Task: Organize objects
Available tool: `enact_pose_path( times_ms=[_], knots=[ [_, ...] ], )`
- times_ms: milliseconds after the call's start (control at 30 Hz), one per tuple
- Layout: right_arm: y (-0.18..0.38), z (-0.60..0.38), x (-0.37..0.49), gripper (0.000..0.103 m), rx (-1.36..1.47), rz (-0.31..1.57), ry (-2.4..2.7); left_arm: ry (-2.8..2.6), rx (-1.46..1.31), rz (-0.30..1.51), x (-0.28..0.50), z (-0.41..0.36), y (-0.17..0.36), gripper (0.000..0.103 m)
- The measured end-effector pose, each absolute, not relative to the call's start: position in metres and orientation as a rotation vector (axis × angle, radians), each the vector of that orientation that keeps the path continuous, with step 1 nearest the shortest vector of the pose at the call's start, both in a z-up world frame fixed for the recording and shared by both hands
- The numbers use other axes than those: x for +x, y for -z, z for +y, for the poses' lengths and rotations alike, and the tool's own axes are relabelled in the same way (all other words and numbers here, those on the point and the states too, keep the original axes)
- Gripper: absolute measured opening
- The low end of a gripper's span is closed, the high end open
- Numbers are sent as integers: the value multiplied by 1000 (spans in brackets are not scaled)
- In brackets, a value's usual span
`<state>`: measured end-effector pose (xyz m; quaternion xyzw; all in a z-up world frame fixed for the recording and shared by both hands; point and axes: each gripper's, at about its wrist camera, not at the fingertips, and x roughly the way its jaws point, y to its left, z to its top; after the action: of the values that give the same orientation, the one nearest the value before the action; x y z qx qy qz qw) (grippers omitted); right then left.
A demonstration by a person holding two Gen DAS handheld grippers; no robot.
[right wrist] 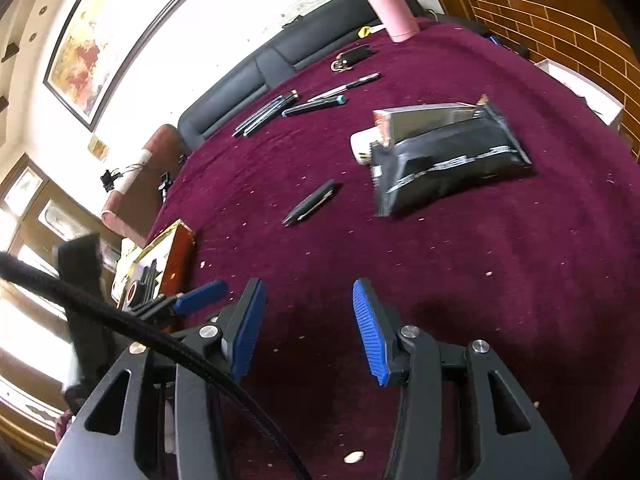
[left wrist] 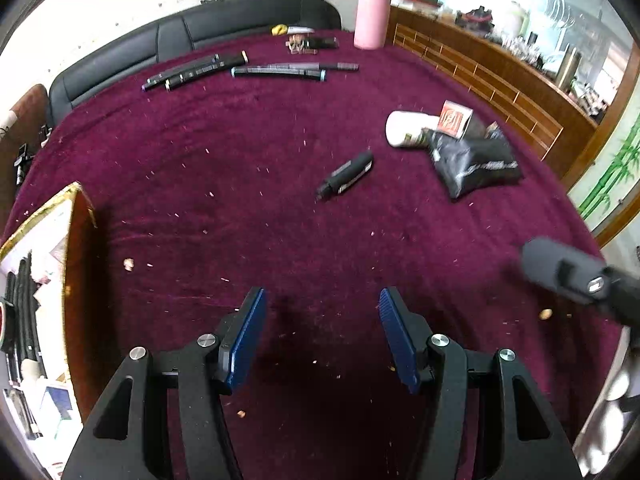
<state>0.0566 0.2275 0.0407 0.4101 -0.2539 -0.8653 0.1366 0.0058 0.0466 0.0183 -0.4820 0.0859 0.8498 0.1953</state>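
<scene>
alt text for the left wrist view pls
The left tool hangs open and empty over a maroon tablecloth. Ahead lie a loose black pen, a black pouch and rows of pens; a pink bottle stands behind.

- The left wrist view looks forward and steeply down along its jaws onto the maroon-covered desk point(left wrist: 240, 168), close above it, level with the far sofa point(left wrist: 224, 20).
- The right wrist view looks down less steeply and is rolled, so the desk tilts.
- Both share the short black pen point(left wrist: 346, 175), the black pouch point(left wrist: 476, 164), the pink bottle point(left wrist: 372, 16) and the wooden box point(left wrist: 82, 280).
</scene>
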Motion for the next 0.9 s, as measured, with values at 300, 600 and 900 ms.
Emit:
enact_pose_path(
  times_ms=[300,600,900],
  knots=[
    [-39,250,44,44,1191,-765,2537,-2369,-1357,301,9,60,-2,72],
    [-30,270,21,44,1245,-752,2589,-2371,-1268,334,23,69,5,101],
    [-48,304,-29,44,1226,-846,2622,-2372,-1265,332,25,66,4,101]
  ],
)
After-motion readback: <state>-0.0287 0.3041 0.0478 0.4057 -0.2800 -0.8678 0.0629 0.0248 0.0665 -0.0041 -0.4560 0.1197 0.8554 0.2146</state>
